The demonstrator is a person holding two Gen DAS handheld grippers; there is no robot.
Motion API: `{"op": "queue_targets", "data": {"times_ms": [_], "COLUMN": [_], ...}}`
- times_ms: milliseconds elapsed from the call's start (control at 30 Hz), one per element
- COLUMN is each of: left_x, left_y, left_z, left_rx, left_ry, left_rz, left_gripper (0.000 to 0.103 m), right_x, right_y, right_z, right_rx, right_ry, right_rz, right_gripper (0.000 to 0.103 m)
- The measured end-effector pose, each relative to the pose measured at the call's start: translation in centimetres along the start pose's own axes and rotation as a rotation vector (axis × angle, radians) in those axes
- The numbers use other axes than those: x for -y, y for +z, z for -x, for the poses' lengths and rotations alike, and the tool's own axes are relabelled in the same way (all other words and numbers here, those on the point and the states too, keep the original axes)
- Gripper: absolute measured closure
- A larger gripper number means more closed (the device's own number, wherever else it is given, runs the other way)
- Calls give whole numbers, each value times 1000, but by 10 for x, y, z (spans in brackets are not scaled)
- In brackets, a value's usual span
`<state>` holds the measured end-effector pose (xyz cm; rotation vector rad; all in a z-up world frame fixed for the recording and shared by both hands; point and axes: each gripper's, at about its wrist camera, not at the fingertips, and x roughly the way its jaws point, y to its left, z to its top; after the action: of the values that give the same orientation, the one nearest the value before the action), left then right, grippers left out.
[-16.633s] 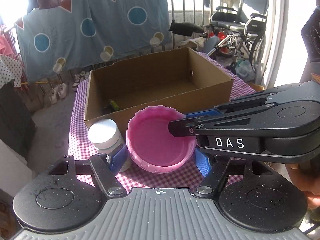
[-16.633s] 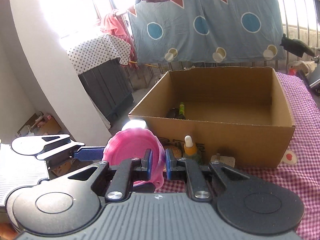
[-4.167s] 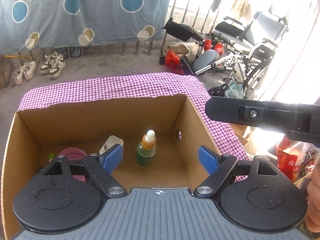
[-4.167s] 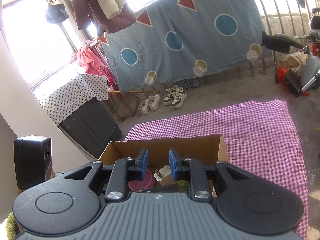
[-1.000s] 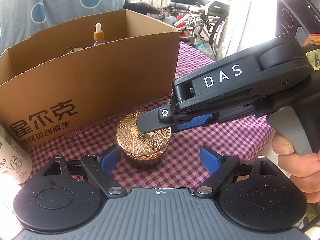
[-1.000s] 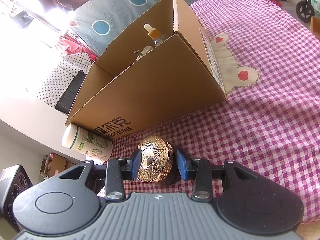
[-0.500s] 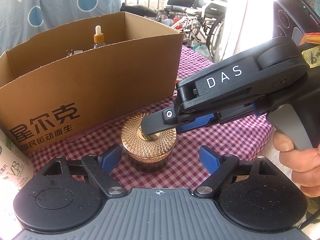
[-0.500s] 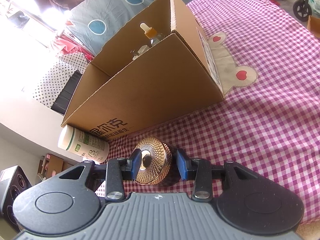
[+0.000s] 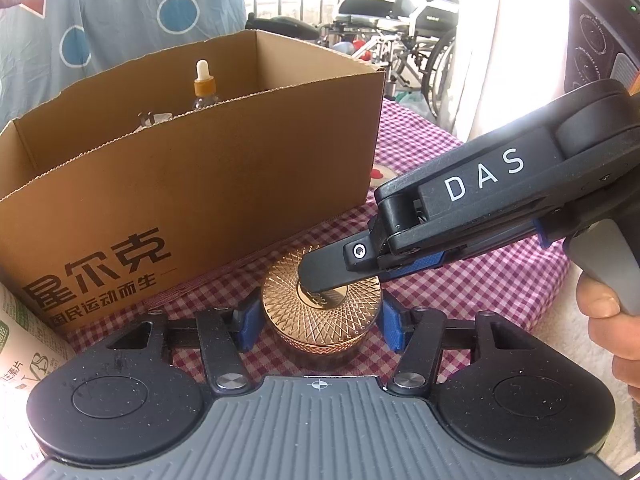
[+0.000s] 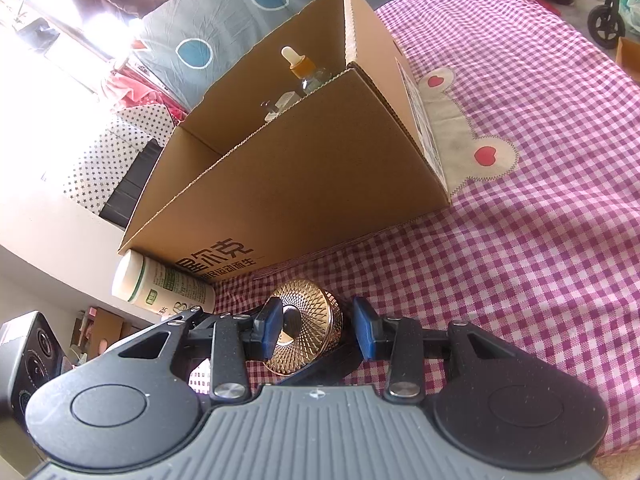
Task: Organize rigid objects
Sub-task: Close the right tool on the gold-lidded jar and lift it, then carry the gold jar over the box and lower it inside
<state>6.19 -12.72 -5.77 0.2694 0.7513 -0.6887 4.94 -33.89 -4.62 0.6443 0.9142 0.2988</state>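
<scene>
A round jar with a patterned gold lid (image 9: 320, 312) stands on the checked cloth in front of the cardboard box (image 9: 200, 184). My left gripper (image 9: 318, 326) is shut on the gold-lidded jar, a blue pad on each side of it. My right gripper (image 10: 316, 326) sits over the jar (image 10: 308, 336) with its jaws apart, and its upper finger lies across the lid in the left wrist view (image 9: 332, 270). The jar looks tilted in the right wrist view. A dropper bottle (image 9: 203, 84) stands inside the box.
A white and green bottle (image 10: 160, 284) lies on its side at the box's left front corner. The purple checked cloth (image 10: 520, 240) with a bear patch (image 10: 472, 144) spreads to the right. Wheelchairs (image 9: 400, 32) stand beyond the table.
My left gripper has moved forward and closed its pads on the jar. My right gripper's jaws have opened wider around the jar.
</scene>
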Motion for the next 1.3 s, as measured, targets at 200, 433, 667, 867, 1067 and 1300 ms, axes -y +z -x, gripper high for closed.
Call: {"op": "queue_targets", "data": {"times_ms": [200, 433, 667, 867, 1067, 1300], "left_x": [-2, -8, -6, -1, -6, -34], "left_y": [1, 0, 3, 17, 47, 92], "left_z": [1, 9, 32, 69, 100, 104], "left_rx": [10, 18, 56, 138, 213, 237], "left_ry": [0, -11, 8, 51, 113, 144], "left_rz": [30, 78, 88, 84, 88, 147], "left_gripper": [46, 47, 47, 47, 47, 47], "right_x": [-4, -10, -24, -53, -89, -122], "right_y": [-1, -2, -6, -4, 18, 66], "right_z": [0, 3, 19, 46, 67, 63], "right_rx": [20, 28, 58, 130, 189, 194], "right_ry": [-11, -15, -3, 30, 75, 104], "right_rz": [15, 24, 52, 111, 193, 286], "right_gripper": [62, 63, 63, 63, 62, 62]}}
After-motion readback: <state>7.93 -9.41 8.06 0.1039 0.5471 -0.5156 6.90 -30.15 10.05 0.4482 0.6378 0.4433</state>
